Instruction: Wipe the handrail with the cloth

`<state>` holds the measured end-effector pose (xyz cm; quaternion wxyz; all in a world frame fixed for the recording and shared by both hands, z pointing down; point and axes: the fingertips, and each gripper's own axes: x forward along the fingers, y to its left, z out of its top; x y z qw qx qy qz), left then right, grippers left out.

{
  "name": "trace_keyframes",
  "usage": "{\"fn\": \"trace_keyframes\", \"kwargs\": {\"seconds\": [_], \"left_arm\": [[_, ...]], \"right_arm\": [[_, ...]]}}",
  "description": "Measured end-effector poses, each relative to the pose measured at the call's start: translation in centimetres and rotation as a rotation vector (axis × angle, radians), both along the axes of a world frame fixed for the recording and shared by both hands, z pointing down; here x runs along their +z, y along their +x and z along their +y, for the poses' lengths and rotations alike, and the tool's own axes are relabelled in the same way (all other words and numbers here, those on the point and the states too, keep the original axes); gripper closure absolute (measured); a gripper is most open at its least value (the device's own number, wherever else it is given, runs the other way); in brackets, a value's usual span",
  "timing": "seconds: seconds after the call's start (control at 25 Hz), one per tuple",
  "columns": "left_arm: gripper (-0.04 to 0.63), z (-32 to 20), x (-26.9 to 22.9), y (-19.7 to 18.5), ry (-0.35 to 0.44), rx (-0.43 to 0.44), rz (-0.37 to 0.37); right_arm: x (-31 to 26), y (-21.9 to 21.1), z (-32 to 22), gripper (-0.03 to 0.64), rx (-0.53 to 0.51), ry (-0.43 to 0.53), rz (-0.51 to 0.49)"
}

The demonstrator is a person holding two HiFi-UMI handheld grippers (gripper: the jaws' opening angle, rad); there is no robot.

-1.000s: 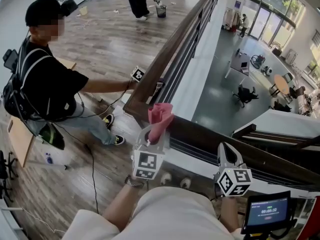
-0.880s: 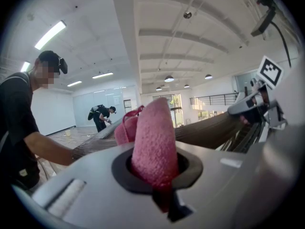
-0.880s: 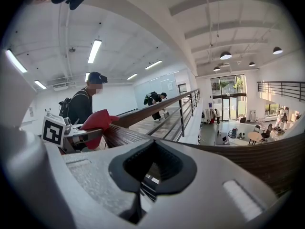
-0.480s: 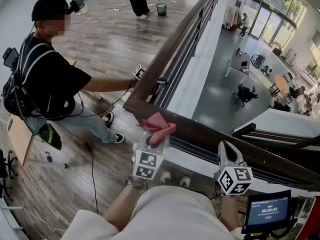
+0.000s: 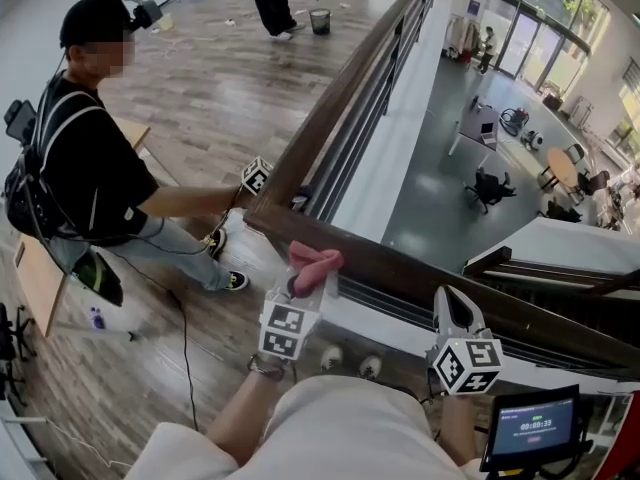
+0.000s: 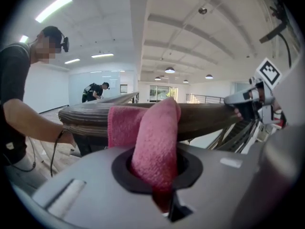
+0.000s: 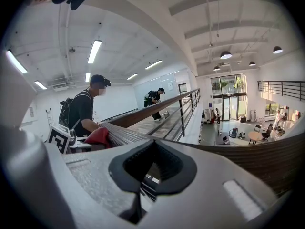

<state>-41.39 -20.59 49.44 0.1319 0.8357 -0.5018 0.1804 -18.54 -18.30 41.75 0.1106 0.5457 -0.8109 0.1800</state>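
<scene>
The left gripper (image 5: 300,286) pinches the pink cloth (image 5: 314,265) tight between its fingers. The cloth sticks up past the fingertips and lies over the top of the brown handrail (image 5: 420,273), close to its corner. The right gripper (image 5: 452,310) is closed with nothing in it, near the handrail. Another person (image 5: 95,168) reaches to the handrail just past the corner.

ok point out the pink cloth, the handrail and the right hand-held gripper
pink cloth (image 5: 313,266): head view, bunched fold lying on the rail
handrail (image 5: 420,273): head view, bare wooden top right of the cloth
right hand-held gripper (image 5: 447,296): head view, tip of its jaws
</scene>
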Motion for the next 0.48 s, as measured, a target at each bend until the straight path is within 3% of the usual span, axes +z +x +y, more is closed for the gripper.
{"fn": "trace_keyframes", "kwargs": {"seconds": [0.48], "left_arm": [[0.557,-0.56,-0.32,-0.10,-0.005,0.009,-0.009]], "right_arm": [[-0.02,-0.10,-0.04,0.614,-0.005,0.001,-0.003]]}}
